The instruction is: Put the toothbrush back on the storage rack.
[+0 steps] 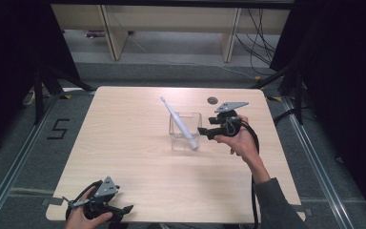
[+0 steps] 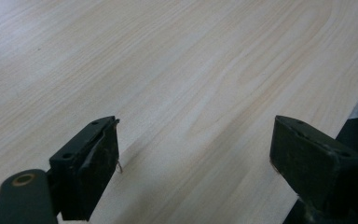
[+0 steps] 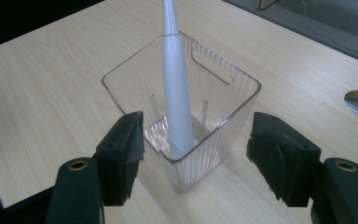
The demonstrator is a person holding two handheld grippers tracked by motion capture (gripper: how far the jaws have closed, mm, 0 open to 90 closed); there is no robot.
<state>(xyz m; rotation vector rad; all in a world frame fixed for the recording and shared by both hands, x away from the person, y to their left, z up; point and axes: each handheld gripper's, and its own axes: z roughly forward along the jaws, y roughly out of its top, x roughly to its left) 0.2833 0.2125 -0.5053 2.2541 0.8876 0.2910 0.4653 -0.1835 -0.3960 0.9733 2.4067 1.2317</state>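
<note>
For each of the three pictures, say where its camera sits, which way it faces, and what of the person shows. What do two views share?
High view: above, facing forward and down on the table; both hands, left gripper, right gripper.
Left gripper view: on that gripper, facing bare tabletop; open jaws.
Right gripper view: on that gripper, facing the clear container; open jaws.
Shared: high and right views show the toothbrush in it.

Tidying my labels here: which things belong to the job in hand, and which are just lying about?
In the job:
- white toothbrush, leaning in the clear cup
- right tool, open at the cup

Just about:
- left tool, open over bare table
- round grey disc on the table
</note>
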